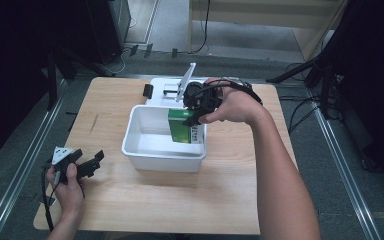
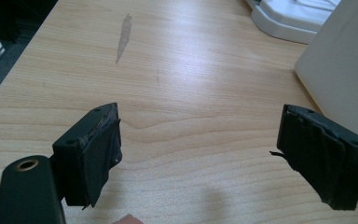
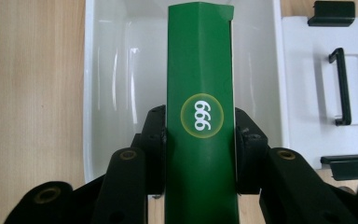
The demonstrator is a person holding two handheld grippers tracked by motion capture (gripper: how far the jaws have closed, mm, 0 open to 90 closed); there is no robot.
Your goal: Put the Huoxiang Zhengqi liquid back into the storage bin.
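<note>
Nearest the person, the left gripper (image 1: 87, 165) rests on the pale wooden table (image 1: 220, 195) at its near-left corner, jaws spread wide and empty, well apart from the tub.

At mid-table, the right gripper (image 3: 200, 149) is clamped on the narrow sides of one tall green cardboard carton (image 3: 200, 60) bearing a round "999" mark, held over the right end of one white rectangular plastic tub (image 1: 145, 150) — the carton's lower part appears already inside.

Beyond the tub lies one white plastic lid with black clips and a black handle (image 3: 326, 88).

Likely hazards — the thin carton could crush or pivot between the pads if squeezed unevenly, and it could catch the tub's right wall and tip over on release.

Count: two grippers, one carton, one tub, one lid.
</note>
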